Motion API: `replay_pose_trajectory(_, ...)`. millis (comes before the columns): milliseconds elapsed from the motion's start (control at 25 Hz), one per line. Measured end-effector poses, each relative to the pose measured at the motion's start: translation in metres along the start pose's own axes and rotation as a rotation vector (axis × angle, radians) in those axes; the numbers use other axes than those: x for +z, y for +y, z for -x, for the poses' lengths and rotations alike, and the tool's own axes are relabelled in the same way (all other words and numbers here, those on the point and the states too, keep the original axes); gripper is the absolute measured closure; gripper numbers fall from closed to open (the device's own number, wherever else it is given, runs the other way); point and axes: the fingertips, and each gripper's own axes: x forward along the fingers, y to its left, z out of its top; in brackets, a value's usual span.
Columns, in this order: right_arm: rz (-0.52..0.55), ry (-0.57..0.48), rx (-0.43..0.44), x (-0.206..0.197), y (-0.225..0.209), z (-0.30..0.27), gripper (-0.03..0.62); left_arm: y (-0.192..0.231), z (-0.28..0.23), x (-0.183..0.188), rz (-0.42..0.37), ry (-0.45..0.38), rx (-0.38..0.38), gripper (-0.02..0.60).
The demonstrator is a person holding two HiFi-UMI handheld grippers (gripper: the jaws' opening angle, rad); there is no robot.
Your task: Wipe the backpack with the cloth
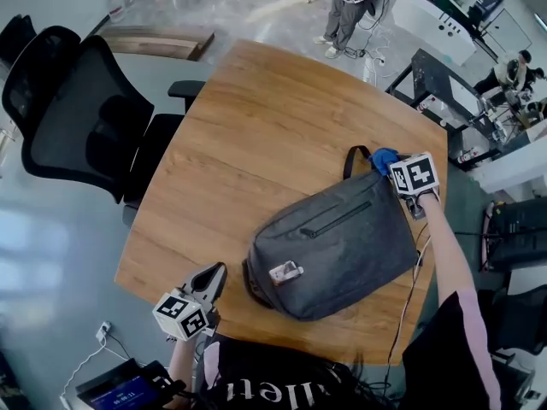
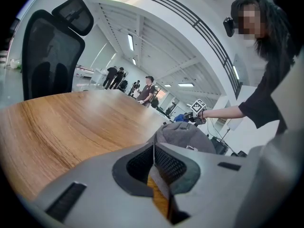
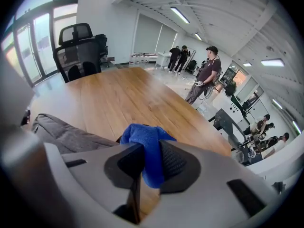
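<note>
Right gripper view reveals jaws clamping cloth [image 3: 147, 151].

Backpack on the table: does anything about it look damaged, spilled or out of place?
Nothing stands out. The grey backpack lies flat on the wooden table, whole, with nothing spilled around it. The right gripper pinches the blue cloth at the backpack's strap end; the left gripper is shut and empty.

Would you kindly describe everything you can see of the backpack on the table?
The backpack is grey fabric, lying flat and slantwise on the wooden table near the person's edge. Its upper face shows a dark zip and a small pale tag; a dark carry loop sticks out at its far end, where the right gripper holds a blue cloth; contact is unclear.
</note>
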Motion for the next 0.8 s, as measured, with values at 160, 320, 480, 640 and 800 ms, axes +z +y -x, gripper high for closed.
replay_pose_trajectory(160,0.035,-0.006,0.031,0.013,0.016,0.003,0.516,0.003,0.001,-0.002,-0.001,0.003,-0.004,0.574)
replay_pose_trajectory(320,0.116,0.012,0.076,0.024,0.044,0.003,0.516,0.001,0.001,-0.001,0.001,-0.007,-0.017,0.574)
replay_pose_trajectory(480,0.163,0.009,0.141,0.033,0.084,0.001,0.516,0.000,0.007,-0.003,-0.005,-0.015,-0.022,0.574)
replay_pose_trajectory(640,0.231,-0.005,0.223,0.042,0.131,0.010,0.516,0.001,0.013,-0.006,0.000,-0.022,-0.016,0.574)
replay_pose_trajectory(800,0.298,-0.016,0.302,0.050,0.181,0.022,0.516,0.004,0.019,-0.007,0.005,-0.033,-0.010,0.574)
